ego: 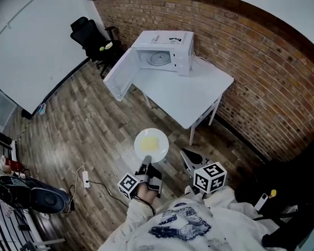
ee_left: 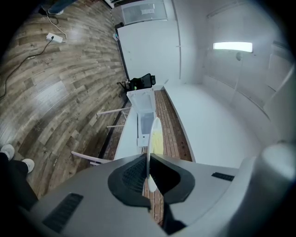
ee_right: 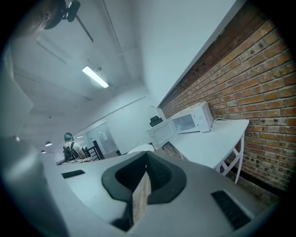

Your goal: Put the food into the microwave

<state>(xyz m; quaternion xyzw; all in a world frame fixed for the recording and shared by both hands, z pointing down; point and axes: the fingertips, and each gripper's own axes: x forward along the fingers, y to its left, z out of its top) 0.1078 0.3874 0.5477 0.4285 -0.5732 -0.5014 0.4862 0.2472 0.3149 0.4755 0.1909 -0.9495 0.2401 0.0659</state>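
Yellow food (ego: 149,144) sits on a round white plate (ego: 158,136), level, well short of the white microwave (ego: 164,52), door swung open.

The plate (ee_left: 151,148) shows edge-on in the left gripper view, its food (ee_left: 157,139) mostly hidden

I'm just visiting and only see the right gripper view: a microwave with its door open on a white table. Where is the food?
Observer: The yellow food lies on a white plate, above the floor and short of the table.
Operator: What holds the plate?
Observer: The left tool is shut on its near rim.
Operator: Anything inside already?
Observer: No. The head view shows only a bare turntable inside the microwave.
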